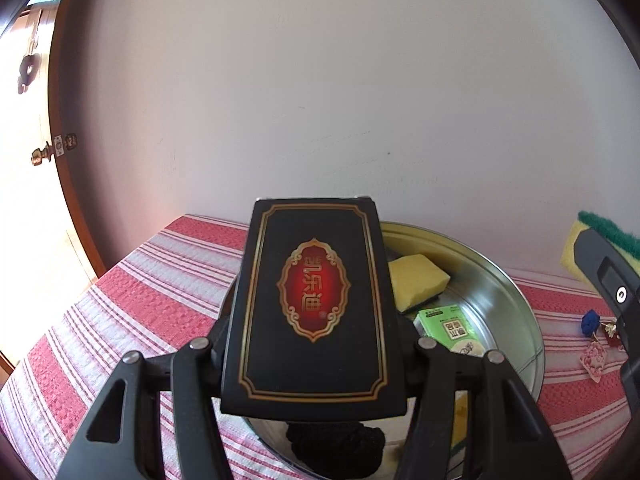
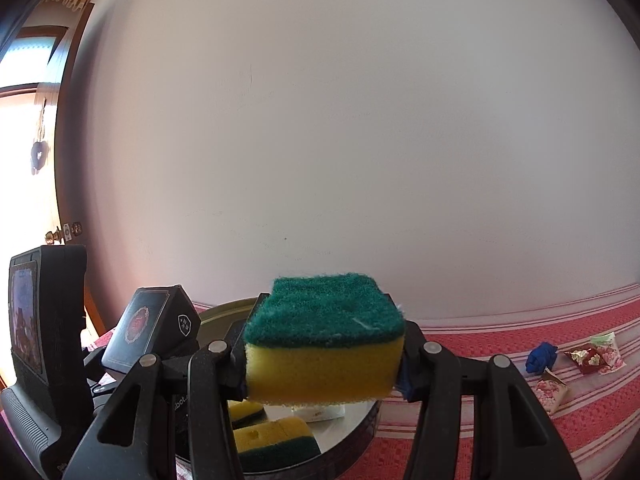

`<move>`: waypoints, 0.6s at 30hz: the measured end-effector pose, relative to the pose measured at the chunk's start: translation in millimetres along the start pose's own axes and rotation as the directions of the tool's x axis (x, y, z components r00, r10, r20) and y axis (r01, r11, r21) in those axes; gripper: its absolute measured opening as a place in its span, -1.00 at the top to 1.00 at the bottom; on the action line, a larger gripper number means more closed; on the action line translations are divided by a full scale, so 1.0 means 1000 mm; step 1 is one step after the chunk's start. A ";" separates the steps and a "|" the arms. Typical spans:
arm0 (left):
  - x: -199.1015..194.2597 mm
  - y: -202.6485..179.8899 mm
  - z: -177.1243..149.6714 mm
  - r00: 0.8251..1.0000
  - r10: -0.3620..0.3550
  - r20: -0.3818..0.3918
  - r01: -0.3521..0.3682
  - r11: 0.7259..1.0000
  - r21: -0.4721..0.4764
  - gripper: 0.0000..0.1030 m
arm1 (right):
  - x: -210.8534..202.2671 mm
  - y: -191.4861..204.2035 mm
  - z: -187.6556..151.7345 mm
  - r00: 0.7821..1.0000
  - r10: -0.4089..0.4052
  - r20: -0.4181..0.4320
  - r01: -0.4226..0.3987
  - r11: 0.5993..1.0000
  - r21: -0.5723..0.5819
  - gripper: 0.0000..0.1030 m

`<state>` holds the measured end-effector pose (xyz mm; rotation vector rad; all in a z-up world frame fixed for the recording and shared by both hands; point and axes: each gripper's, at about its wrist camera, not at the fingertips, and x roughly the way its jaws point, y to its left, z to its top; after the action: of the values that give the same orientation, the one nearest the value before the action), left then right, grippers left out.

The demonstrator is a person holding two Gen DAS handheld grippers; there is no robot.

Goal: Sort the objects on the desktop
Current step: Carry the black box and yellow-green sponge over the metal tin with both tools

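My left gripper [image 1: 316,332] is shut on a black box [image 1: 314,304] with a red and gold emblem, held above a round metal basin [image 1: 516,300]. Inside the basin lie a yellow sponge [image 1: 416,280], a small green packet [image 1: 448,326] and a dark bundle [image 1: 336,448]. My right gripper [image 2: 324,356] is shut on a yellow sponge with a green scouring top [image 2: 324,344], held over the same basin [image 2: 348,428], where two more sponges [image 2: 272,436] rest. The left gripper with its box [image 2: 140,324] shows at the left of the right wrist view.
A red and white striped cloth [image 1: 132,304] covers the table, which stands against a plain wall. A blue object [image 2: 540,356] and several small wrapped packets [image 2: 596,352] lie on the cloth at the right. A wooden door with a brass knob [image 1: 42,156] is at the left.
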<state>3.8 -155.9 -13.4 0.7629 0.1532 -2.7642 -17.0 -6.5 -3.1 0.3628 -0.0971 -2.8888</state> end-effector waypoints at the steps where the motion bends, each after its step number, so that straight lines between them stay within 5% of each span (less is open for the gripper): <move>1: 0.003 0.002 0.001 1.000 0.006 -0.005 -0.006 1.000 -0.002 -0.09 | 0.004 0.002 0.001 1.000 0.002 -0.004 -0.002 1.000 0.002 -0.06; 18: 0.029 -0.005 -0.004 0.996 0.037 -0.075 -0.032 0.997 0.071 -0.09 | 0.066 0.023 0.006 0.992 -0.018 -0.122 0.017 1.000 -0.005 -0.06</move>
<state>-19.2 -157.2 -31.6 0.8806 0.0585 -2.7216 -75.7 -43.8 -10.4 0.5415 -0.0679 -2.8749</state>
